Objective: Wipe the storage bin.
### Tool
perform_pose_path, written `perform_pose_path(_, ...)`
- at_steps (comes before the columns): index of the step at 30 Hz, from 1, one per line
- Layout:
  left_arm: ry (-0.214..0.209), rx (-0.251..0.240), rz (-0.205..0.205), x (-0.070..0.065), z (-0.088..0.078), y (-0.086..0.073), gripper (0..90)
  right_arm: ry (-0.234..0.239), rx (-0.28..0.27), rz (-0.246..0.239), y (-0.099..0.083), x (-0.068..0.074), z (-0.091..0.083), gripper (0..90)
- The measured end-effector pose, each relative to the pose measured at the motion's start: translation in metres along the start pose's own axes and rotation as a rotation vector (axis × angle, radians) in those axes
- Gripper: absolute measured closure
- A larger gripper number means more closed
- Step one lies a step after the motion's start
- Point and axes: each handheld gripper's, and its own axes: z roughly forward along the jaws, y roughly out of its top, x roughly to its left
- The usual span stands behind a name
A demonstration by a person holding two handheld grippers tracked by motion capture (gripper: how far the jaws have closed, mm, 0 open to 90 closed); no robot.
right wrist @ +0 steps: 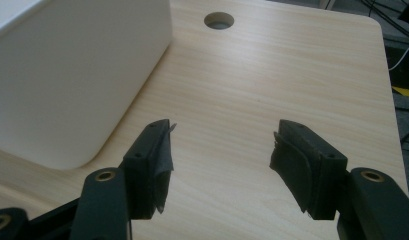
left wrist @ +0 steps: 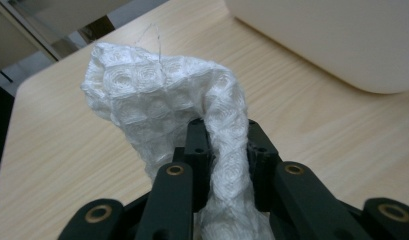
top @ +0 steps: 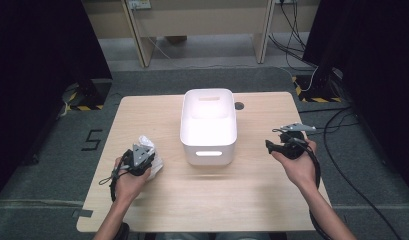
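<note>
A white quilted cloth (left wrist: 157, 100) is pinched between the jaws of my left gripper (left wrist: 226, 150), which is shut on it. In the high view the cloth (top: 148, 144) lies bunched at the left of the wooden table (top: 207, 195), under the left gripper (top: 142, 156). A white plastic bin (top: 208, 125) with a handle slot stands in the middle of the table. My right gripper (right wrist: 221, 150) is open with nothing between its fingers, hovering over bare wood to the right of the bin (right wrist: 67, 80). In the high view the right gripper (top: 287, 142) sits near the table's right edge.
A round cable hole (top: 239, 105) is in the table behind the bin, also visible as the hole (right wrist: 218, 20) in the right gripper view. Cables (top: 342, 165) trail on the floor to the right. Desk legs (top: 137, 35) stand beyond the table.
</note>
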Motion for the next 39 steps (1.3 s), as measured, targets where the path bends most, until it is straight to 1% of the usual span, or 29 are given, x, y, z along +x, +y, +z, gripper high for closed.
perform_pose_path(1,0.0,0.0,0.0,0.0,0.0,0.0,75.9,0.0,0.0,0.0,0.0,0.0,0.0,40.2)
perform_pose_path(2,-0.016,0.01,-0.031,0.003,0.008,-0.001,75.4,-0.003,0.008,0.002,-0.002,-0.001,0.0,40.2)
perform_pose_path(3,-0.027,0.018,-0.053,0.005,0.013,-0.001,74.8,-0.002,0.006,0.002,-0.003,-0.002,0.0,40.2)
perform_pose_path(4,-0.031,0.03,-0.06,0.006,0.017,-0.002,74.2,-0.002,0.008,0.01,-0.004,-0.002,0.0,40.2)
perform_pose_path(5,-0.033,0.04,-0.064,0.007,0.02,-0.002,73.4,-0.001,0.007,0.004,-0.005,-0.002,0.0,40.1)
perform_pose_path(7,-0.049,0.059,-0.094,0.009,0.028,-0.004,71.1,0.0,0.007,0.007,-0.005,-0.003,0.0,40.1)
perform_pose_path(8,-0.049,0.079,-0.08,0.01,0.031,-0.005,69.1,-0.001,0.007,0.008,-0.006,-0.003,0.0,40.1)
perform_pose_path(10,-0.049,0.073,-0.077,0.009,0.034,-0.007,65.9,-0.002,0.009,0.01,-0.006,-0.003,0.001,39.9)
perform_pose_path(11,-0.049,0.073,-0.077,0.009,0.034,-0.007,63.2,-0.002,0.01,0.004,-0.006,-0.003,0.0,39.9)
perform_pose_path(13,-0.054,0.063,-0.111,0.008,0.034,-0.007,54.3,-0.004,0.007,-0.001,-0.008,-0.002,0.0,39.7)
perform_pose_path(15,-0.057,0.063,-0.146,0.008,0.032,-0.007,42.0,-0.008,0.006,0.002,-0.008,-0.002,-0.001,39.4)
perform_pose_path(18,-0.053,0.055,-0.128,0.008,0.023,-0.008,31.7,-0.017,-0.002,0.002,-0.009,-0.004,-0.002,39.2)
perform_pose_path(19,-0.053,0.055,-0.128,0.008,0.023,-0.008,29.6,-0.017,-0.002,0.002,-0.009,-0.004,-0.002,39.2)
perform_pose_path(20,-0.067,0.047,-0.137,0.008,0.016,-0.008,28.1,-0.016,-0.003,0.005,-0.01,-0.006,-0.004,39.2)
perform_pose_path(21,-0.067,0.047,-0.137,0.008,0.016,-0.008,27.5,-0.017,-0.002,0.004,-0.01,-0.006,-0.004,39.2)
perform_pose_path(22,-0.068,0.042,-0.137,0.008,0.006,-0.008,26.6,-0.018,-0.003,0.006,-0.011,-0.006,-0.005,39.2)
perform_pose_path(23,-0.068,0.034,-0.126,0.008,0.0,-0.008,25.8,-0.018,-0.003,0.005,-0.012,-0.007,-0.005,39.2)
perform_pose_path(24,-0.068,0.034,-0.126,0.008,0.0,-0.008,25.3,-0.018,-0.003,0.005,-0.012,-0.007,-0.005,39.2)
perform_pose_path(25,-0.076,0.021,-0.121,0.008,-0.013,-0.007,25.1,-0.022,0.001,0.007,-0.014,-0.008,-0.005,39.1)
perform_pose_path(26,-0.075,0.01,-0.123,0.008,-0.019,-0.006,24.8,-0.023,0.003,0.005,-0.015,-0.009,-0.005,39.0)
perform_pose_path(27,-0.075,0.01,-0.123,0.008,-0.019,-0.006,24.7,-0.023,0.003,0.005,-0.015,-0.009,-0.005,39.0)
perform_pose_path(28,-0.072,-0.005,-0.111,0.009,-0.032,-0.007,24.5,-0.028,0.005,0.011,-0.017,-0.011,-0.005,38.9)
perform_pose_path(30,-0.067,-0.022,-0.112,0.011,-0.044,-0.01,24.6,-0.033,0.006,0.014,-0.018,-0.013,-0.006,38.9)
perform_pose_path(34,-0.041,-0.019,-0.121,0.019,-0.062,-0.025,26.5,-0.038,0.003,0.015,-0.023,-0.016,-0.008,38.9)
perform_pose_path(35,-0.03,-0.015,-0.128,0.021,-0.066,-0.03,26.9,-0.039,0.001,0.013,-0.024,-0.016,-0.009,38.9)
perform_pose_path(36,-0.03,-0.015,-0.128,0.021,-0.066,-0.03,27.3,-0.039,0.001,0.013,-0.024,-0.016,-0.009,38.9)
perform_pose_path(37,-0.01,-0.002,-0.15,0.024,-0.072,-0.042,27.7,-0.04,0.003,0.009,-0.027,-0.018,-0.01,38.9)
perform_pose_path(38,0.0,0.003,-0.166,0.026,-0.074,-0.048,27.8,-0.043,0.002,0.016,-0.028,-0.018,-0.011,38.9)
perform_pose_path(39,0.004,0.003,-0.188,0.027,-0.076,-0.055,28.2,-0.041,0.003,0.011,-0.029,-0.019,-0.011,38.9)
